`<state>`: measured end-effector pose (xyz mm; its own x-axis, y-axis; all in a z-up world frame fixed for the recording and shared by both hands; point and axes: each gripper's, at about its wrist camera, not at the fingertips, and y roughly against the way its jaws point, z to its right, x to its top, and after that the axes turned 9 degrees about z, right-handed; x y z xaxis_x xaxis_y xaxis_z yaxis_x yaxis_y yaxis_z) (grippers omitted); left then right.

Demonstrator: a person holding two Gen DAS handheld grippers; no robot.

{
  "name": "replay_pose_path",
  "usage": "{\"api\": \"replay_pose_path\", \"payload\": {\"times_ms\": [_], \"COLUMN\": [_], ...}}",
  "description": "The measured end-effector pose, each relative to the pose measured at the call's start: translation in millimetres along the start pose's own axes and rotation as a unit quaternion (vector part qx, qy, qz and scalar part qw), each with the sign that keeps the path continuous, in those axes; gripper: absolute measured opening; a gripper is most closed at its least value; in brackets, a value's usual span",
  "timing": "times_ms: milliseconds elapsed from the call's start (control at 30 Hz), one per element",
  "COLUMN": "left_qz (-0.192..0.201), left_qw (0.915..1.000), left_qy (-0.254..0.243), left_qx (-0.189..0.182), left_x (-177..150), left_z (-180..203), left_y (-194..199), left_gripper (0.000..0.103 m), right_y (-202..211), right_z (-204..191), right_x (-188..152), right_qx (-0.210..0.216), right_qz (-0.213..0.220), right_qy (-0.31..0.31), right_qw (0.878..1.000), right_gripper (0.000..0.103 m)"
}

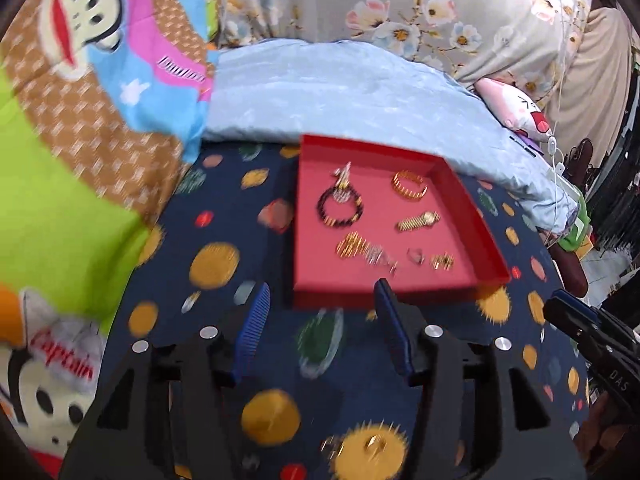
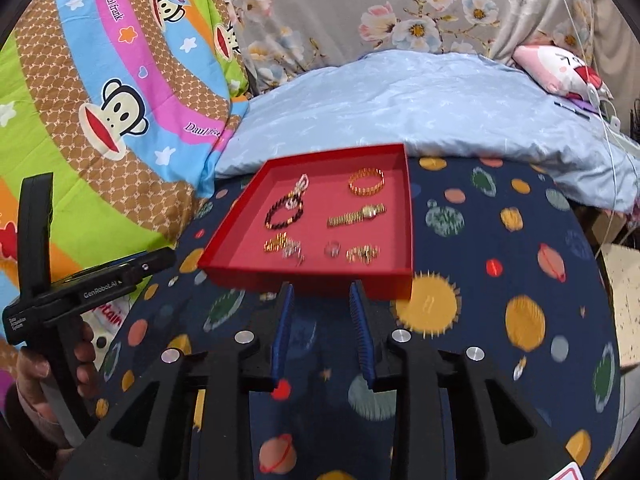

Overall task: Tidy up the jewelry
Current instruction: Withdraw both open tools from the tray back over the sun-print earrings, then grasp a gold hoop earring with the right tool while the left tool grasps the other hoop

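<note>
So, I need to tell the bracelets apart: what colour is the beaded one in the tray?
Dark brown-black beaded bracelet, clearest in the right wrist view.

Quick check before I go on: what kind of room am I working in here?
Most likely a bedroom, with the work done on a bed. The red tray of jewelry sits on a planet-print bedspread, with a light blue quilt and a cartoon monkey blanket bunched up behind it.

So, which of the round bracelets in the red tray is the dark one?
The beaded bracelet at the tray's left side is dark; the other round one, the gold bangle at the far right, is bright gold.
</note>
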<state>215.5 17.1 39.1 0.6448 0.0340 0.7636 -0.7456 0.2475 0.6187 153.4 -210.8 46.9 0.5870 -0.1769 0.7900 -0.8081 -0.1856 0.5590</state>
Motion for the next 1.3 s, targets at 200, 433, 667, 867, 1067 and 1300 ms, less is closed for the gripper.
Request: {"api": "replay_pose_path", "payload": {"times_ms": [200,433,667,867,1067,1300], "left_qz": [-0.027,-0.054,-0.065,-0.064,-0.068,-0.071], "left_qw": [0.9995,0.9977,0.9955,0.9946,0.9949,0.9955], "left_qy": [0.002,0.009,-0.021,-0.035,-0.031,-0.024], "left_qx": [0.017,0.041,0.066,0.074,0.068,0.057], "left_x": [-46,-86,-106,-112,-113,-112], "left_z": [-17,-29,-34,-36,-39,-37], "left_y": [17,22,27,29,28,26], "left_gripper": [0.056,0.056,0.057,0.059,0.059,0.06], "right_y": [12,-6,-27,-49,-59,-59], "right_z": [-12,-50,-84,-96,-106,-107], "right_x": [-41,-89,-107,-114,-114,-114], "right_qx": [0.01,0.041,0.054,0.053,0.034,0.016], "right_qz": [-0.035,-0.089,-0.111,-0.128,-0.123,-0.119], "right_qy": [-0.012,0.001,0.025,0.032,0.059,0.088], "right_qw": [0.999,0.995,0.992,0.99,0.99,0.989], "right_gripper": [0.029,0.029,0.029,0.029,0.029,0.016]}}
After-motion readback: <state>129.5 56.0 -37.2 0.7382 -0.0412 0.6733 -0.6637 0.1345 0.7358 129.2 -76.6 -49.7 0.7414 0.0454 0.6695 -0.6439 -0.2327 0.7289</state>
